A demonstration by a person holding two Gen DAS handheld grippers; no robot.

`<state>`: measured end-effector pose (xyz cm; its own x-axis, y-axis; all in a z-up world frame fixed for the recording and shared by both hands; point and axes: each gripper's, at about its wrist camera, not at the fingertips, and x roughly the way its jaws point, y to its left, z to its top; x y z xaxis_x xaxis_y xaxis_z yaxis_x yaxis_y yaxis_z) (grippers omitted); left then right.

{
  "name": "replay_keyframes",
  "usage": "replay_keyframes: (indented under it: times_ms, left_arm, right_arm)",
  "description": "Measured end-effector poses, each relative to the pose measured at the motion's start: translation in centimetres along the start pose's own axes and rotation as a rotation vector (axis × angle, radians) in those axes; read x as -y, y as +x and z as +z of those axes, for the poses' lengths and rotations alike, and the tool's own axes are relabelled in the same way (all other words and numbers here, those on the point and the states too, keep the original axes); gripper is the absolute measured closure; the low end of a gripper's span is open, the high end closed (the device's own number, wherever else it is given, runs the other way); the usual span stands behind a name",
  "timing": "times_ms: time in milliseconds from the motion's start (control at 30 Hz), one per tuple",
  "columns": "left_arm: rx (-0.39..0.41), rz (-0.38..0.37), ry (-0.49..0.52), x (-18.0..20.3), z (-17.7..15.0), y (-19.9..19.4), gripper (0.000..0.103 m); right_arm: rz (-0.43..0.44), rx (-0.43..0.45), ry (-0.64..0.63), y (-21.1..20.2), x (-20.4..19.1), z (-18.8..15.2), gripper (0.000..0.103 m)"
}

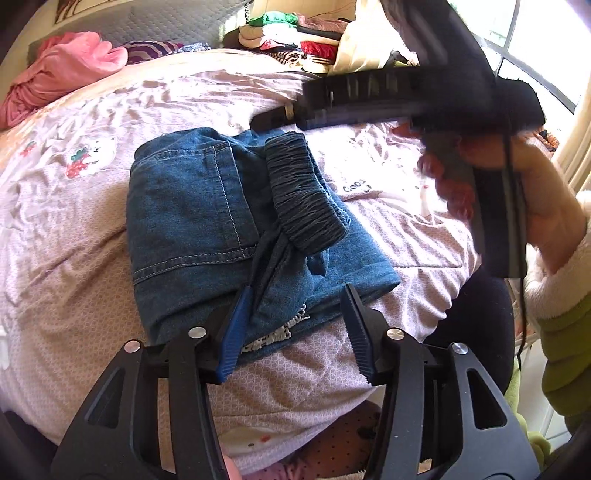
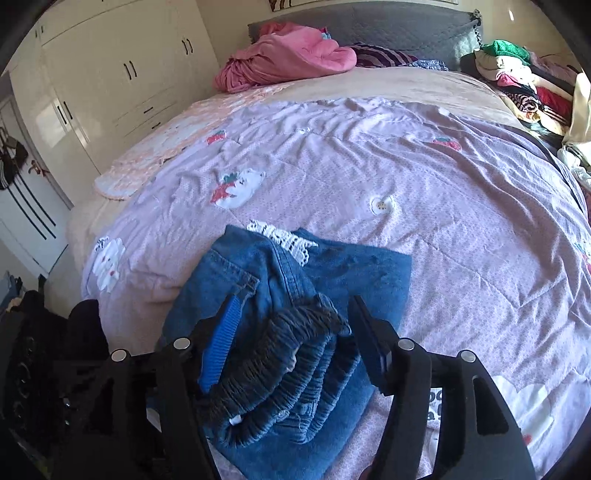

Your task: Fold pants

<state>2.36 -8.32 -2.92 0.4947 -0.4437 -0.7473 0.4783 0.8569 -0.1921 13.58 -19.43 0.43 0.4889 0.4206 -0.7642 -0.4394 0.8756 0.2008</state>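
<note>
Blue denim pants (image 1: pixel 192 229) lie folded into a compact stack on the pink bedspread (image 1: pixel 74 258). Their dark elastic waistband (image 1: pixel 303 192) lies on top, and white lace trim (image 1: pixel 280 332) peeks out at the near edge. My left gripper (image 1: pixel 299 295) is open, its fingers either side of the stack's near edge, holding nothing. My right gripper (image 2: pixel 291 306) is open just above the bunched waistband (image 2: pixel 273 365) of the pants (image 2: pixel 354 273). The right gripper also shows in the left wrist view (image 1: pixel 369 99), hovering over the far side.
A pink blanket (image 2: pixel 288 55) is heaped by the grey headboard (image 2: pixel 399 29). A pile of mixed clothes (image 2: pixel 517 81) sits at the bed's far right. White wardrobes (image 2: pixel 110 74) stand to the left. A dark chair (image 1: pixel 476 325) is beside the bed.
</note>
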Motion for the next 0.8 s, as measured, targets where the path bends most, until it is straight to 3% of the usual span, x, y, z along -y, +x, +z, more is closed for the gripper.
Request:
replay_keyframes:
  times_ms: [133, 367, 800]
  left_arm:
    - [0.012, 0.01, -0.011, -0.3, 0.0, -0.8, 0.056]
    - [0.033, 0.034, -0.021, -0.4, 0.0, -1.9, 0.051]
    - [0.074, 0.056, -0.036, -1.0, 0.3, -4.0, 0.04]
  right_arm:
    - [-0.093, -0.062, -0.022, 1.4, 0.4, -1.4, 0.043]
    - [-0.085, -0.06, 0.03, 1.8, 1.3, -2.7, 0.041]
    - [-0.078, 0.111, 0.046, -5.1, 0.1, -2.9, 0.035]
